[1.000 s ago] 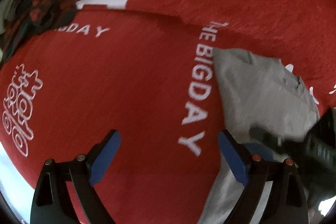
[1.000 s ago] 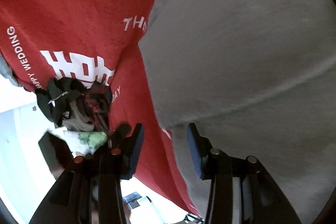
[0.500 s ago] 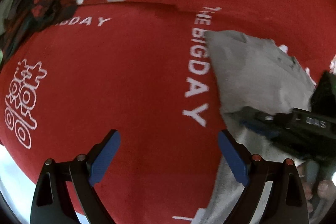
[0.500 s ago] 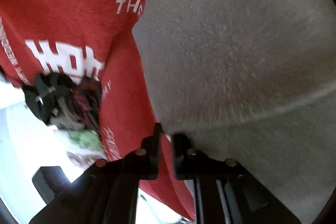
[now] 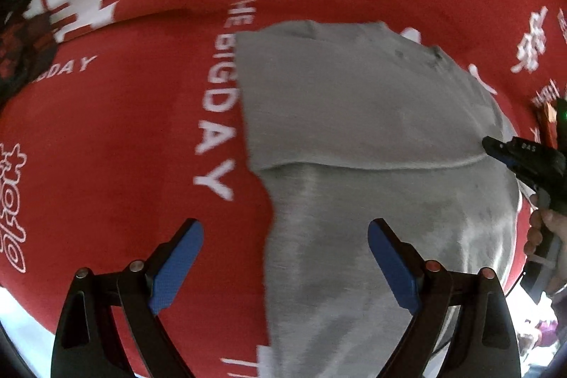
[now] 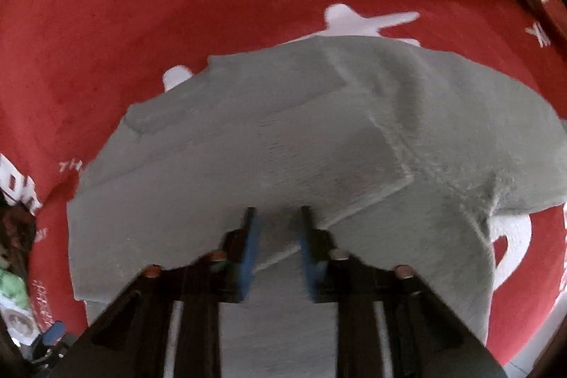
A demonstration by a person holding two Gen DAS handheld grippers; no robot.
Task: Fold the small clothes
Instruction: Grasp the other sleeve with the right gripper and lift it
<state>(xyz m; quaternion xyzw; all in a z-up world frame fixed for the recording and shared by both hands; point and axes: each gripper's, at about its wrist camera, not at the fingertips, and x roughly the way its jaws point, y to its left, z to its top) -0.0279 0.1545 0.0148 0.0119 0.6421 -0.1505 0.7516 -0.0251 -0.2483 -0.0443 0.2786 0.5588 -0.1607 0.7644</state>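
Grey garment (image 5: 372,137), lengthwise perhaps toward camera

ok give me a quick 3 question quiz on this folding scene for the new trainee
1. True or false: the left gripper is clamped on the grey garment.
2. Multiple choice: what lies under the grey garment? A) a bare wooden table B) a red cloth with white lettering C) a blue towel
3. Fill in: in the right wrist view, the right gripper has its blue pads on either side of the edge of a folded-over ____ of the garment.

Key
1. False: its jaws stand wide open, holding nothing.
2. B
3. Flap (layer). The pads stand a little apart, so whether they pinch it is unclear.
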